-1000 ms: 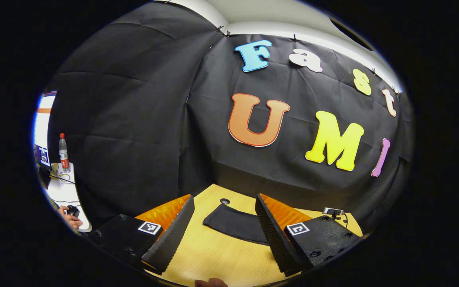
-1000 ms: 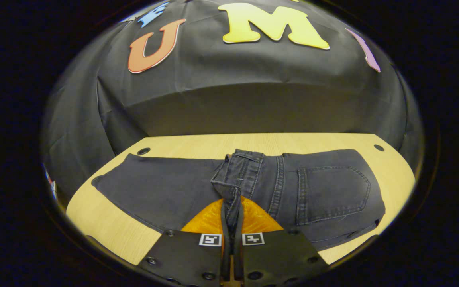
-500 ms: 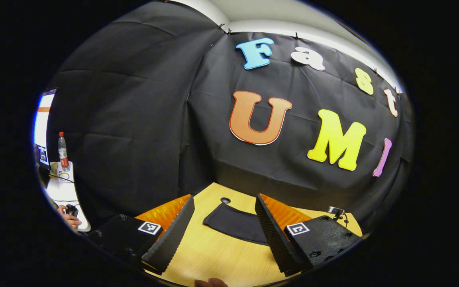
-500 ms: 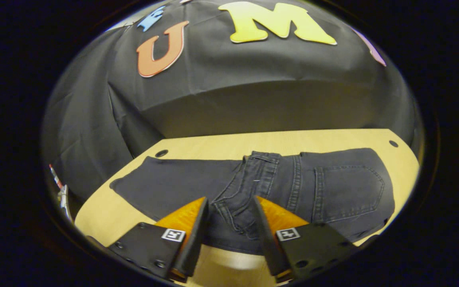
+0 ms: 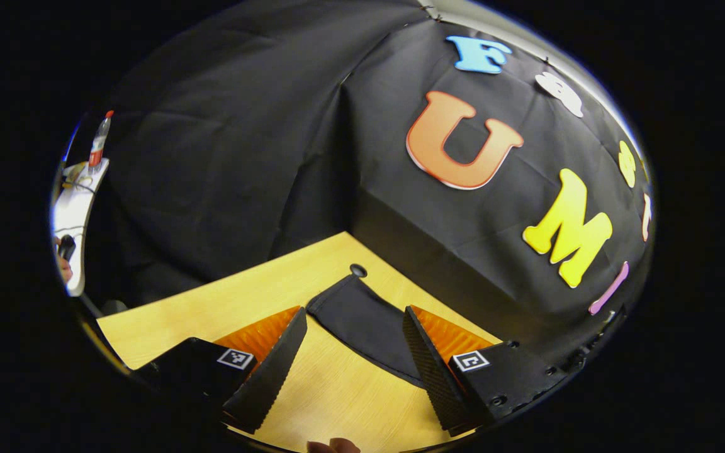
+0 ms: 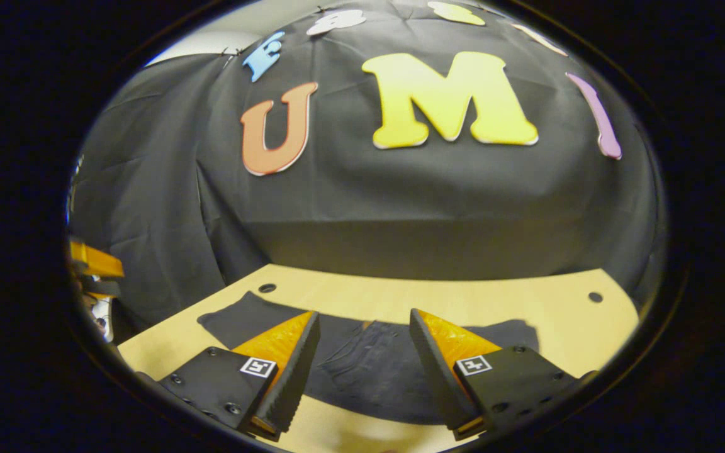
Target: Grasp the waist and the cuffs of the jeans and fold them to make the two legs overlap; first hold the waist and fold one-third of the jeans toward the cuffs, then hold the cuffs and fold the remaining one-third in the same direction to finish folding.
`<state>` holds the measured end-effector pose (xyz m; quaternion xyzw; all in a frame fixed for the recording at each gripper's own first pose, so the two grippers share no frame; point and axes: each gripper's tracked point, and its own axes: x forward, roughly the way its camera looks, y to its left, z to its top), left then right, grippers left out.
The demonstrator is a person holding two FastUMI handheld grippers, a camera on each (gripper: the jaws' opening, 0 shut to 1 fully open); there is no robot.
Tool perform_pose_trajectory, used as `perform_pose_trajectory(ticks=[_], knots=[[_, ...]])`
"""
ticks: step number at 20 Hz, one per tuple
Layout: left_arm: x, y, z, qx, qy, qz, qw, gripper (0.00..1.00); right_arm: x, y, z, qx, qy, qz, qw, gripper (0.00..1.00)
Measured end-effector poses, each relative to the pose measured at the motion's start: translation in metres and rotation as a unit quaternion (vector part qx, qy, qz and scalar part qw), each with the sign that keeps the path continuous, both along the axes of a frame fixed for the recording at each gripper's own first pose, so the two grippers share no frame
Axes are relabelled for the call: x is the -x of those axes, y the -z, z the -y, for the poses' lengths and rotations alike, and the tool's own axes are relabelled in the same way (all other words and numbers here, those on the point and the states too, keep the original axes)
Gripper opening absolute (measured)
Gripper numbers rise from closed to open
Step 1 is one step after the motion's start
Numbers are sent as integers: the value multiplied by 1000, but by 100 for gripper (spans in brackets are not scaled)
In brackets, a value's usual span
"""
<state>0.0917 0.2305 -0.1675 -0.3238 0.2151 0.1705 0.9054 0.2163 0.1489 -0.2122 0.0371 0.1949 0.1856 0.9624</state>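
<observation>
On the pale wooden table (image 5: 224, 302), the left gripper (image 5: 353, 352) hangs wide open and empty near the dark denim jeans (image 5: 362, 321) cuff. The right gripper (image 6: 362, 365), likewise spread and empty, hovers over the folded waist; a shallow cuff pinch could drag that fold askew.

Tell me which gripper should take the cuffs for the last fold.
Probably left. The left gripper is open with the cuff end of the jeans lying flat just ahead between its fingers. The right gripper, also open, faces the folded waist part.
</observation>
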Motion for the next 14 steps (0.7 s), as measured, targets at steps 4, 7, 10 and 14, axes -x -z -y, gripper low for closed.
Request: perform_pose_trajectory(ticks=[4, 7, 10, 14], knots=[[-34, 67, -1, -21, 24, -62, 998, 99, -14, -59, 75, 0, 57, 39, 998, 84], [-60, 98, -14, -49, 32, -83, 995, 99, -17, -95, 124, 5, 94, 61, 994, 84], [-82, 123, -23, -62, 39, -101, 992, 99, -17, -118, 156, 11, 121, 73, 990, 84], [-107, 155, -31, -54, 43, -120, 990, 99, -14, -139, 183, 26, 137, 85, 987, 84]])
